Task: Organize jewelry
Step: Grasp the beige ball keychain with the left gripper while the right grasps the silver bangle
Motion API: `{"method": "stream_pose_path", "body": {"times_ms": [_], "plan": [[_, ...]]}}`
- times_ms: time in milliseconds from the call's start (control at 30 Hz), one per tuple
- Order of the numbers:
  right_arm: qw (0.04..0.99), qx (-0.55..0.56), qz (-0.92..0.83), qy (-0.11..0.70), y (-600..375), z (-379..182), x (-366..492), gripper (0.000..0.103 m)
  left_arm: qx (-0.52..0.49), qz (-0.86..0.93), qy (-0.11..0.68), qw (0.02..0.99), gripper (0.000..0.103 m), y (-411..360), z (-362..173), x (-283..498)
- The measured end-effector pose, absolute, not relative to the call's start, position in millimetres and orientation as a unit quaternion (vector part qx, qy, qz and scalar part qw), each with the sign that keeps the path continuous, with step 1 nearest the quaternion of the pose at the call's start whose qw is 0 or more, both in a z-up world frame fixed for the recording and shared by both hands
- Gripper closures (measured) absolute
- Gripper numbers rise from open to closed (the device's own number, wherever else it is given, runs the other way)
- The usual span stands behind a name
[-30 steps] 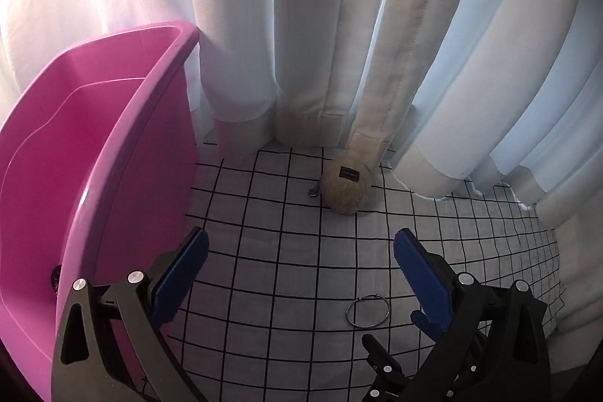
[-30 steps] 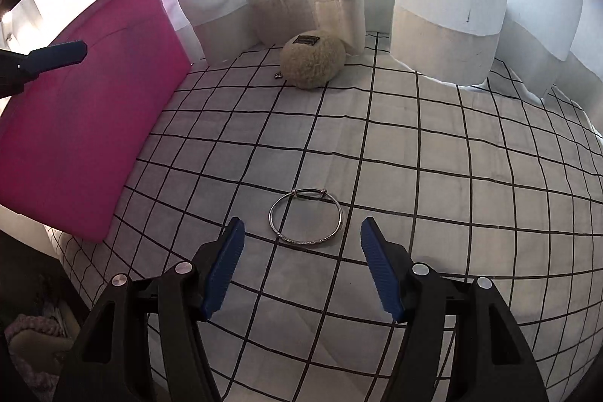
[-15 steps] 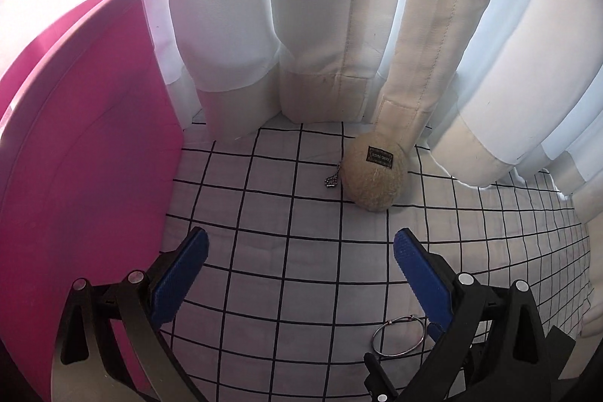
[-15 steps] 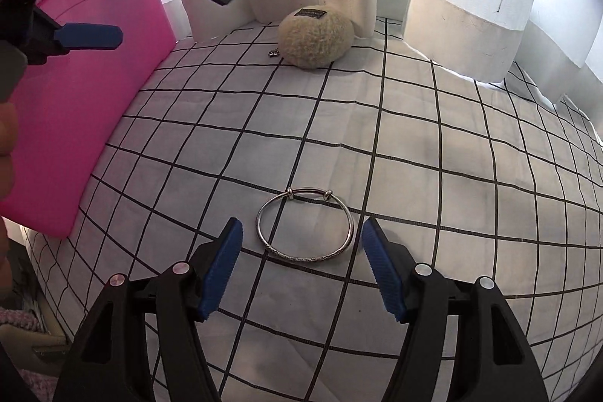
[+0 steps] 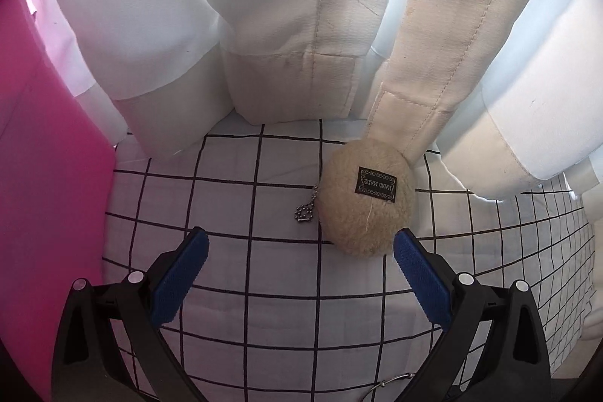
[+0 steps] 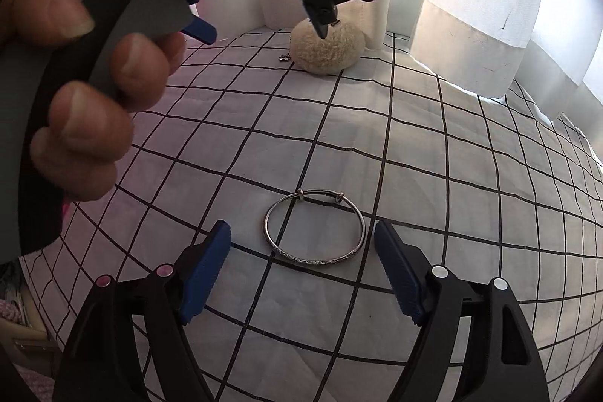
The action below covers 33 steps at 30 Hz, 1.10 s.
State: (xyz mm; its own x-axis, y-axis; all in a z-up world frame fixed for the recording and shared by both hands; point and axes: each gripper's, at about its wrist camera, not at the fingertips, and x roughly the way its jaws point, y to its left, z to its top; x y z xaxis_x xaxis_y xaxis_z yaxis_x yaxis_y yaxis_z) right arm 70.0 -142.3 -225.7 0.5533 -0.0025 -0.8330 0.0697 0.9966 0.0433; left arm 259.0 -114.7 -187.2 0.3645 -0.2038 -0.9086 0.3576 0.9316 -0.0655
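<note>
A silver bangle (image 6: 314, 228) lies flat on the grid-patterned cloth (image 6: 452, 206). My right gripper (image 6: 301, 264) is open, low over the cloth, with the bangle just ahead between its blue pads. A beige fuzzy ball charm (image 5: 365, 204) with a black label and a short bead chain (image 5: 304, 211) lies by the curtain. My left gripper (image 5: 299, 268) is open and empty; the charm sits just beyond its right fingertip. In the right wrist view the left gripper (image 6: 264, 21) hovers over the charm (image 6: 327, 51). A bit of the bangle (image 5: 388, 383) shows at the bottom edge.
A pink bin (image 5: 45, 183) stands close on the left. White and cream curtains (image 5: 301, 25) hang right behind the charm and close off the back. A hand (image 6: 86, 81) holding the left gripper fills the upper left of the right wrist view.
My left gripper moved forward and right, away from the pink bin, up to the fuzzy charm. My right gripper came closer to the bangle. Both stayed open.
</note>
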Motion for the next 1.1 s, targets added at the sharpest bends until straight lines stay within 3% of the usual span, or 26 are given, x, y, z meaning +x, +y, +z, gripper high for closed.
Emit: {"method": "stream_pose_path", "body": {"times_ms": [700, 800, 867, 933, 1000, 1100], "plan": [[0.885, 0.014, -0.03, 0.465, -128.0, -233.8, 68.7, 0.021, 0.135, -0.192, 0.53, 0.815, 0.007, -160.6, -225.0, 286.2], [0.885, 0.017, -0.031, 0.465, -126.8, -233.4, 67.9, 0.022, 0.14, -0.206, 0.517, 0.819, 0.023, -159.1, -222.3, 281.3], [0.885, 0.016, -0.03, 0.465, -125.8, -233.7, 67.3, 0.023, 0.141, -0.214, 0.513, 0.819, 0.042, -162.9, -219.2, 271.4], [0.886, 0.017, -0.034, 0.462, -126.1, -233.9, 67.7, 0.031, 0.138, -0.212, 0.514, 0.819, 0.05, -162.7, -217.3, 272.0], [0.887, 0.021, -0.042, 0.459, -129.7, -231.1, 66.2, 0.05, 0.132, -0.212, 0.515, 0.82, 0.054, -159.0, -216.0, 271.8], [0.886, 0.023, -0.037, 0.461, -130.4, -230.9, 66.5, 0.05, 0.132, -0.21, 0.513, 0.822, 0.058, -152.5, -217.1, 270.8]]}}
